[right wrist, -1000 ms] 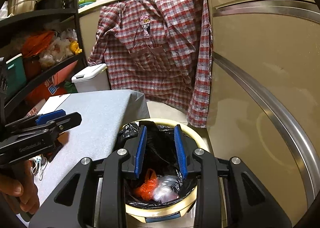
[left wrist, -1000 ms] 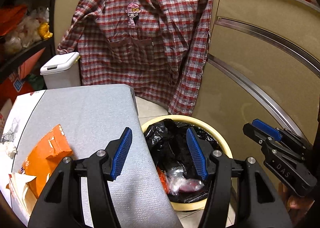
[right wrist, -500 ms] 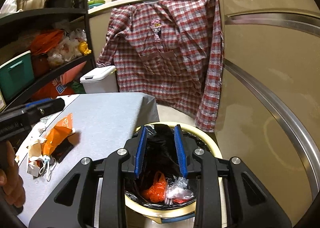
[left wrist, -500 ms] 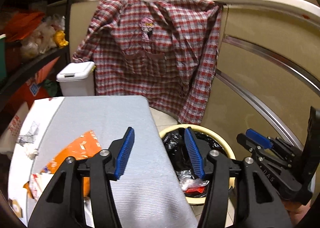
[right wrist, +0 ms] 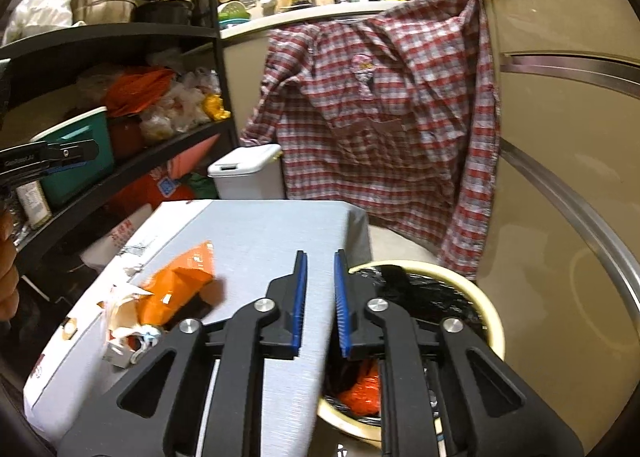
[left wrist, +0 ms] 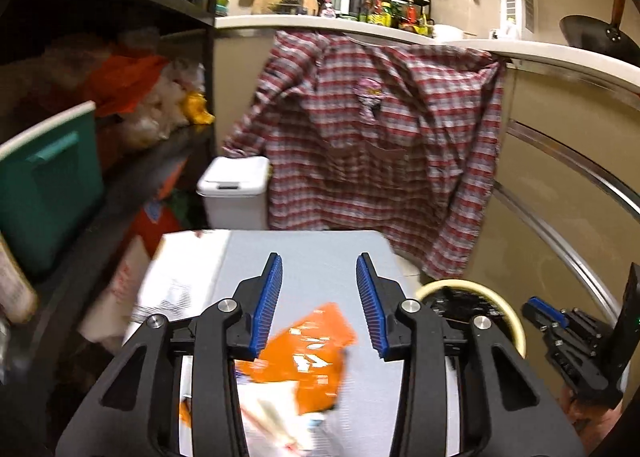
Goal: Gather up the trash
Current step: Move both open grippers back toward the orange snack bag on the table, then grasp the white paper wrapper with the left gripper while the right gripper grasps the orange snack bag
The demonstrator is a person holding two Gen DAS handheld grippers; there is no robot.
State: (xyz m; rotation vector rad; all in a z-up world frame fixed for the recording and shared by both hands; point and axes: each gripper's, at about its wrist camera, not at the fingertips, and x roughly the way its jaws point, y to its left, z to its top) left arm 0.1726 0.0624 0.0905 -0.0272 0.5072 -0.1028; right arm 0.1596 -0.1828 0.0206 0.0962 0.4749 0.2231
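Note:
An orange snack wrapper (left wrist: 308, 353) lies on the grey table top (left wrist: 320, 253) with crumpled white paper scraps (left wrist: 272, 413) beside it. It also shows in the right wrist view (right wrist: 176, 285), with white scraps (right wrist: 120, 329). My left gripper (left wrist: 319, 305) is open and empty, above the wrapper. My right gripper (right wrist: 320, 301) is open by a narrow gap and empty, over the table's right edge. The yellow bin (right wrist: 472, 293) with a black liner stands right of the table and holds orange trash (right wrist: 364, 389). The bin also shows in the left wrist view (left wrist: 508, 313).
A plaid shirt (left wrist: 380, 161) hangs from the counter behind the table. A white lidded bin (left wrist: 236, 189) stands on the floor at the back. Black shelves (right wrist: 120, 37) with pots and bags fill the left. Beige cabinet fronts (right wrist: 560, 177) close the right side.
Both grippers have swung left, away from the bin and toward the table. The left gripper now sits over the orange wrapper. Both stay empty.

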